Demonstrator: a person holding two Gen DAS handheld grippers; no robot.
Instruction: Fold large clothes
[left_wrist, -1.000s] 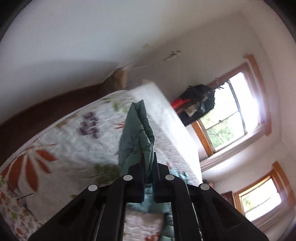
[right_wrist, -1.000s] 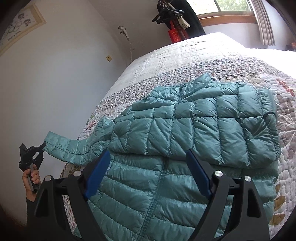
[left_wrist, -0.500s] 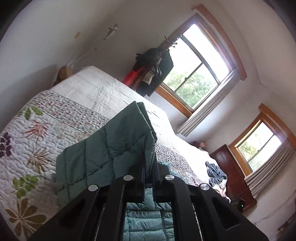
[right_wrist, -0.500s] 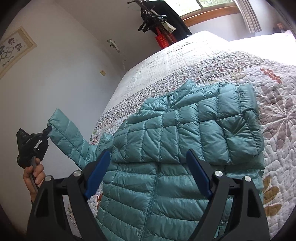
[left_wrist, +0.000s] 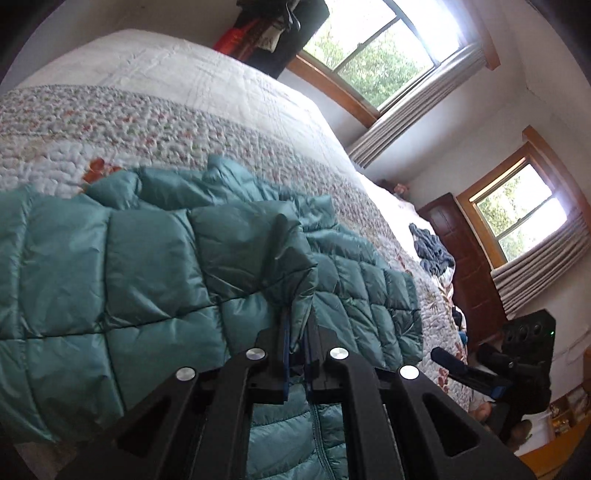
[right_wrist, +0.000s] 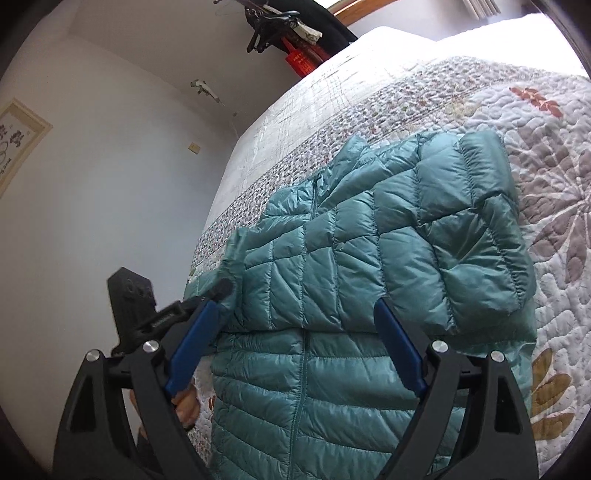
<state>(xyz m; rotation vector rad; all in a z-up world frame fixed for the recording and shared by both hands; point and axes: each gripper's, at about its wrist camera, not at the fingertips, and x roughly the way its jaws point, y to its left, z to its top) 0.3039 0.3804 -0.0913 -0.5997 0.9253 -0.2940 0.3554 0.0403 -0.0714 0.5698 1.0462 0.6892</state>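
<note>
Jacket (right_wrist: 369, 258) sleeve (left_wrist: 110, 277) pinched by left tool (left_wrist: 298, 339); right tool (right_wrist: 299, 350) agape.

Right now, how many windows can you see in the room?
2. One wood-framed window sits beyond the quilted bed; another wood-framed window is farther right, beside the dark wooden cabinet. Others may be hidden.

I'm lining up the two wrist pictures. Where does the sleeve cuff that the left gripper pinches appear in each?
Left wrist: the sleeve cuff sits at centre, just above the left gripper.
Right wrist: the cuff is at lower left, at the left gripper's tip.
Shared landmark: the black clothes hanging beyond the bed.
</note>
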